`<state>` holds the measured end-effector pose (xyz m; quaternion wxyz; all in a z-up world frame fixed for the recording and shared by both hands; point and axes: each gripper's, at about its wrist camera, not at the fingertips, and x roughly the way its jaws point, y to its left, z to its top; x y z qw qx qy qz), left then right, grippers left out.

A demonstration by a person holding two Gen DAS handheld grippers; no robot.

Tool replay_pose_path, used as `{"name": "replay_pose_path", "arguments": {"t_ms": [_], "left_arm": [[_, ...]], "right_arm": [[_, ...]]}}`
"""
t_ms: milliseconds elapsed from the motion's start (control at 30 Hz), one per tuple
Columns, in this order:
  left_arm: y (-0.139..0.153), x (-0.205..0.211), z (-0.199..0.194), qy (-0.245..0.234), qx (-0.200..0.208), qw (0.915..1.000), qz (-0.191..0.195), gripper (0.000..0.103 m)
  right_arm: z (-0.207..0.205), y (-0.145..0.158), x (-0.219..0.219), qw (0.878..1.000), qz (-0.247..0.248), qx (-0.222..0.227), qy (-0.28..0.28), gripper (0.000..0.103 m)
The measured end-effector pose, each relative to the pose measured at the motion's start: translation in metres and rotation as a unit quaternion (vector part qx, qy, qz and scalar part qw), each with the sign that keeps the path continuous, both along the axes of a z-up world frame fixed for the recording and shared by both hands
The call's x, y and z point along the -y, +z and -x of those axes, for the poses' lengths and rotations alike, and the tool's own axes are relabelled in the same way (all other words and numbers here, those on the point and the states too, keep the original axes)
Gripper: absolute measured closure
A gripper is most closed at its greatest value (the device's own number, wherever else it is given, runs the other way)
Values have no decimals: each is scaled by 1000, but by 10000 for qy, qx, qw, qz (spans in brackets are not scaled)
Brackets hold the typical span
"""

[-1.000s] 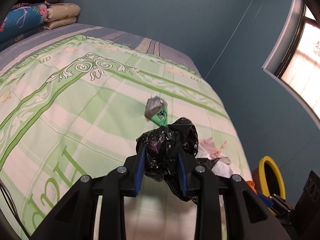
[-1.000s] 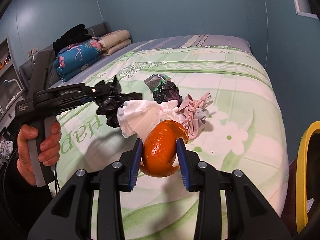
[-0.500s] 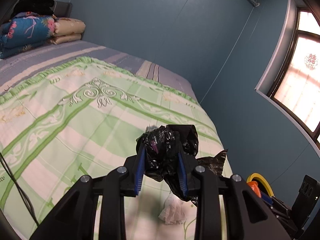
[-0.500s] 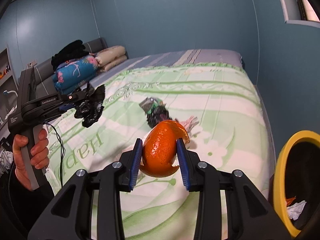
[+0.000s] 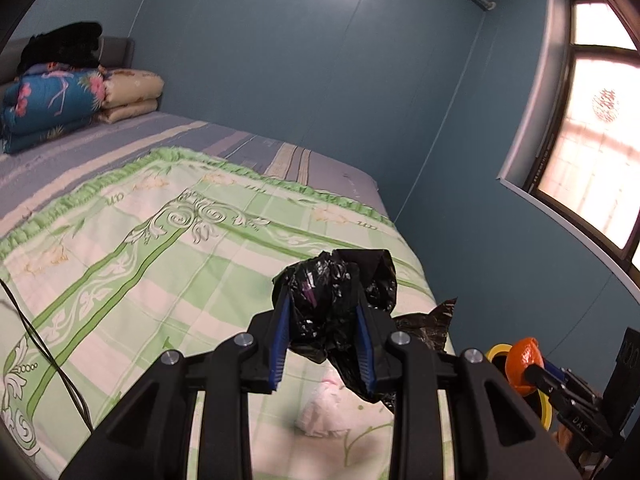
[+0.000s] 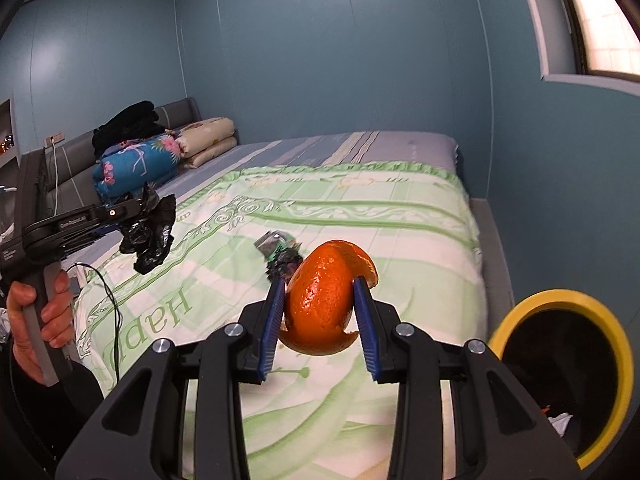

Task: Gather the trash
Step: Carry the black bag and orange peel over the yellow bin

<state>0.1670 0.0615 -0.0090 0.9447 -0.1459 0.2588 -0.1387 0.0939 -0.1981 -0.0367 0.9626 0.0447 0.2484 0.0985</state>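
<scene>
left gripper (image 5: 324, 320): clamped on black plastic bag (image 5: 336, 300) | right gripper (image 6: 320, 312): clamped on orange peel (image 6: 324, 300) | yellow-rimmed bin (image 6: 560, 300): beside bed (image 6: 400, 220)

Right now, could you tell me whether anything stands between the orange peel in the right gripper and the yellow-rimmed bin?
Nothing visible does. The orange peel hangs over the bed's near corner, and the yellow-rimmed bin opens unobstructed beside it.

Orange peel (image 6: 320, 300); black bag (image 5: 332, 304); green-and-white checked blanket (image 6: 400, 232); yellow-rimmed bin (image 6: 560, 300); blue floral quilt (image 6: 136, 164); teal walls (image 6: 340, 60).
</scene>
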Motion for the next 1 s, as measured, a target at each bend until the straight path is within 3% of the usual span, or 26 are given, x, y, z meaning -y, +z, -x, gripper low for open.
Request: {"name": "replay_pose_path", "arguments": {"t_ms": [400,1000], "left_arm": [[38,69,28,-584,352,9971,-339,76],[44,171,34,-1516,434,9854,-636,76]], "right_arm": [[26,33,34,9980,234,390,-432,70],[48,39,95,9918,222,513,-1149,70]]}}
